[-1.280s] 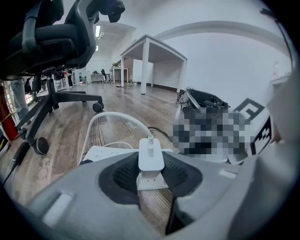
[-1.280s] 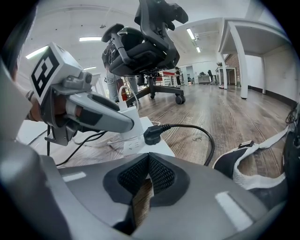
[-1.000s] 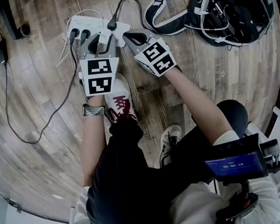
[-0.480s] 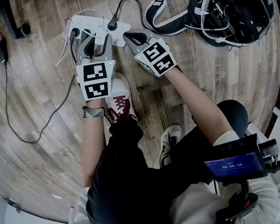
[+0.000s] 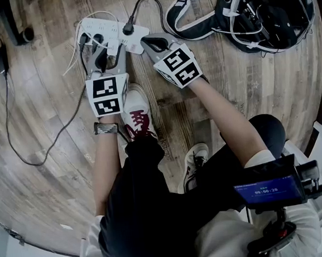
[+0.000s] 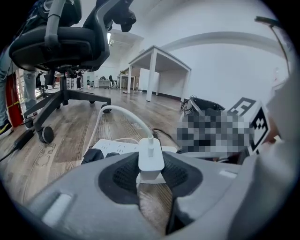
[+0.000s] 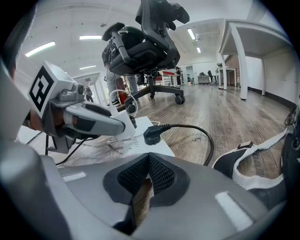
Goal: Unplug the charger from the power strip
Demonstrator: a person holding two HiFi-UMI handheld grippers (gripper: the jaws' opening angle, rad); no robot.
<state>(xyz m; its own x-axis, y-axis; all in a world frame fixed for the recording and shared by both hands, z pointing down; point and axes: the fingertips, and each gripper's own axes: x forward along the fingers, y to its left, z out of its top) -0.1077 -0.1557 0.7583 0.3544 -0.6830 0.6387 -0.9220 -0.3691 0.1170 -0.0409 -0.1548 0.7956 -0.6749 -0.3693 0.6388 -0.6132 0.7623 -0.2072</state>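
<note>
A white power strip (image 5: 103, 27) lies on the wood floor with black plugs (image 5: 128, 28) in it. The white charger (image 6: 151, 159), its white cable arching up from its top, stands at the strip's near edge (image 6: 117, 146). My left gripper (image 6: 151, 176) is shut on the charger, with a black pad pressed against each side. Whether the prongs sit in the socket is hidden. In the head view the left gripper (image 5: 109, 46) reaches in from below. My right gripper (image 5: 146, 41) is shut and empty, its tips at the strip's right end (image 7: 154, 147).
A black bag with grey straps (image 5: 262, 10) lies at the right rear. An office chair (image 6: 70, 42) and a white table (image 6: 157, 61) stand beyond the strip. A black adapter (image 5: 1, 58) and its cable trail at the left. The person's shoe (image 5: 137, 113) is just behind the grippers.
The left gripper has drawn back slightly toward the person and rolled a little, the charger still between its jaws. The right gripper has stayed put.
</note>
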